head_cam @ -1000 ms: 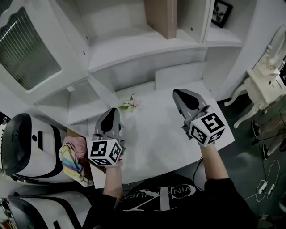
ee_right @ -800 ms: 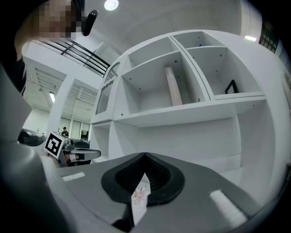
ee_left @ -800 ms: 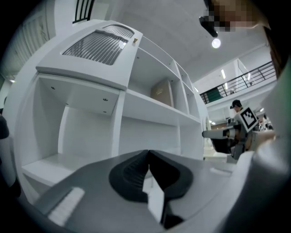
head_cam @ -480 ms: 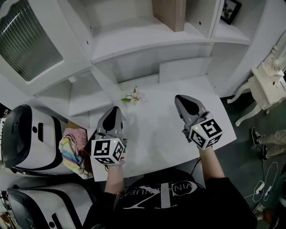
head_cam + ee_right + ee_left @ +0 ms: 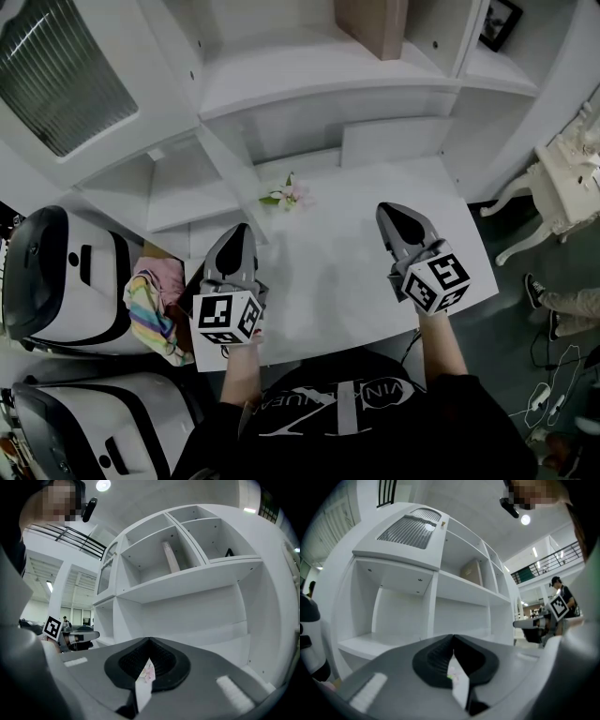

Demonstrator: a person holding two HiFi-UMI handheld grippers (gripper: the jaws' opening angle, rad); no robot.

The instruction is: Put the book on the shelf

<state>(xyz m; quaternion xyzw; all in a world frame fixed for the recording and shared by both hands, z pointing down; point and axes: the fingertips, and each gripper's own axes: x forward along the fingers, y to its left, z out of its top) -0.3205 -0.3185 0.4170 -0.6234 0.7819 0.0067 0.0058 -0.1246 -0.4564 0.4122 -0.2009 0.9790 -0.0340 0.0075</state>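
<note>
Head view showed the left tongs (image 5: 241, 234) and right tongs (image 5: 389, 216) both closed on nothing over the tabletop's (image 5: 328, 277) near corners, probably idle because the book (image 5: 373, 23) already stood upright in an upper shelf (image 5: 309, 77) compartment, beside one holding a picture frame (image 5: 502, 21).

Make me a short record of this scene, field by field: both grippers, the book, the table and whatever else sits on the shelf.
Left gripper: shut, nothing held, over the table's left part
Right gripper: shut, nothing held, over the table's right part
Book: standing in an upper compartment of the shelf unit, not held
Table: white, with a small flower near its back edge
Other: framed picture in the compartment right of the book
</note>
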